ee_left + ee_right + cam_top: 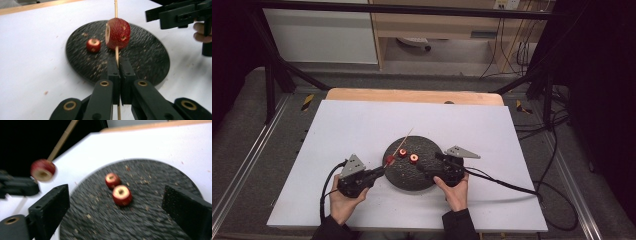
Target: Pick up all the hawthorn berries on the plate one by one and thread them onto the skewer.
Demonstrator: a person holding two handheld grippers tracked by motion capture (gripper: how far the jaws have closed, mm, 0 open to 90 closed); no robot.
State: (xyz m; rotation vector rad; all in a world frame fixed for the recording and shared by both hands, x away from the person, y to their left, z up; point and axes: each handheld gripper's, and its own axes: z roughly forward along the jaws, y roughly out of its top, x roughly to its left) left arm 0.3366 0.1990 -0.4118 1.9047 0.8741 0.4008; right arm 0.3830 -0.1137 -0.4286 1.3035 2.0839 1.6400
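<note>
One fruit [118, 33] skewered, two more [122, 195] lying on plate [409, 181].
Stick [116, 53] pinched near its lower end by pressed-together jaws of left gripper [377, 173], long axis running up and away over plate's left edge, red hollow-cored fruit threaded just above fingers. Right gripper [432, 162] spread wide, holding nothing, poised at plate's right side; loose pair, red with pale cut tops, touching each other, lay straight ahead between its jaws, nearer to it than to left.
</note>
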